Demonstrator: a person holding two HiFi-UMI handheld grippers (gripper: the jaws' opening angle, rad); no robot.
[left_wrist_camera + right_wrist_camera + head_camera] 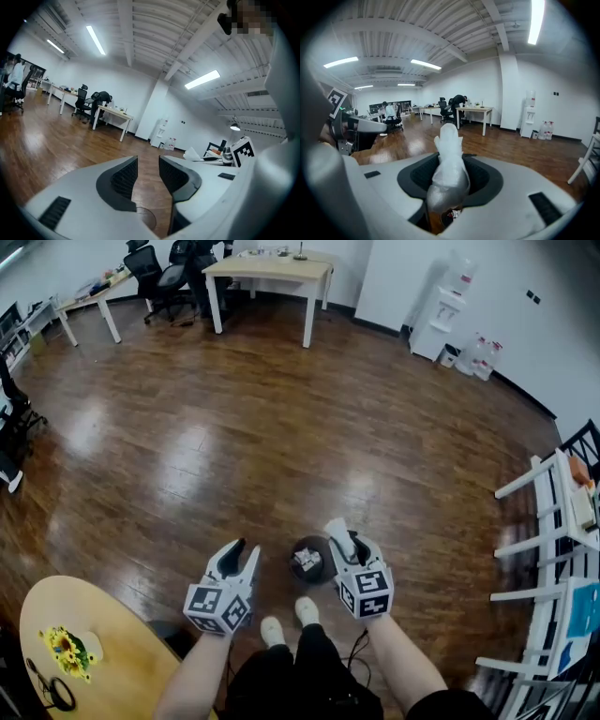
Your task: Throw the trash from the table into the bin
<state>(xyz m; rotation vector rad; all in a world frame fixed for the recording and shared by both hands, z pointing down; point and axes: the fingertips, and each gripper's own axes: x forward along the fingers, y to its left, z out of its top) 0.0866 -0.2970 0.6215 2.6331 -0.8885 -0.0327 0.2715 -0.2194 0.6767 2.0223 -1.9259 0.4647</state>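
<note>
The right gripper grips a crumpled white plastic wrapper just right of the small black floor bin — likely poised to drop it in. The left gripper hangs beside it — jaws apart, empty.

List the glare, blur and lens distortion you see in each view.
Head view: pale ceiling-light glare patches on the wooden floor; the white rack at the right edge looks smeared; walls bow. Left gripper view: fisheye circle with black corners, bright strip lights. Right gripper view: same round vignette; the white crumpled wrapper clamped in the jaws looks soft, close to the lens.
</note>
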